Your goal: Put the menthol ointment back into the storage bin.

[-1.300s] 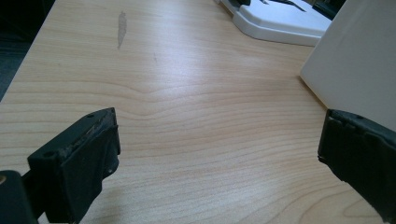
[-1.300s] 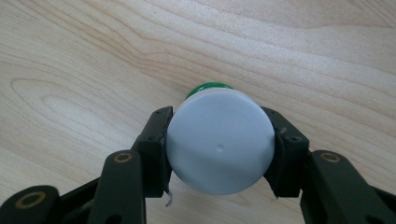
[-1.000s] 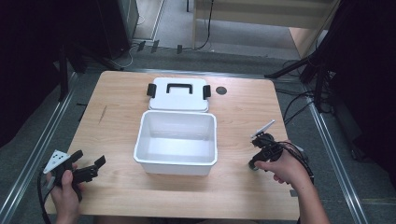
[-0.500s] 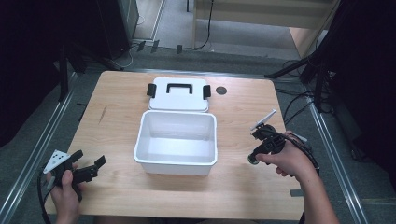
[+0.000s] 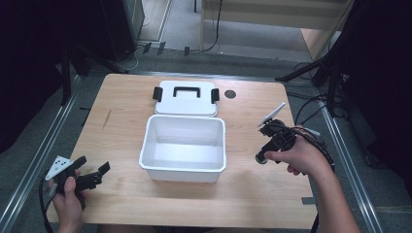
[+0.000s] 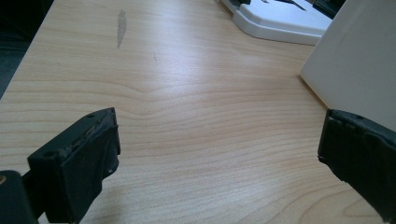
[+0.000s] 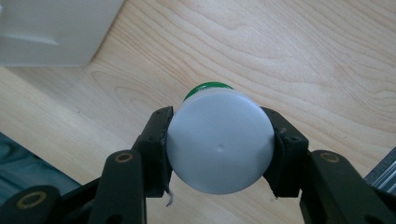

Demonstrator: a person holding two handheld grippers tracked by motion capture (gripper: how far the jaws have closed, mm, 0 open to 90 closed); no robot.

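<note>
White-capped bottle (image 7: 219, 147), green showing beyond the cap, sits pinched between the pads of your right claw (image 7: 219, 149), clear of the table (image 5: 121, 111) and to the right of the open white box (image 5: 183, 148). Pickup looks done; carrying it over the box and releasing remains, then likely fitting the lid (image 5: 185, 98) lying just behind the box. Your right hand (image 5: 296, 155) holds its claw angled down and toward the box, wrist raised. Your left claw (image 5: 92, 177) rests low at the near left corner, jaws spread wide with nothing between them, pointing toward the box.
</note>
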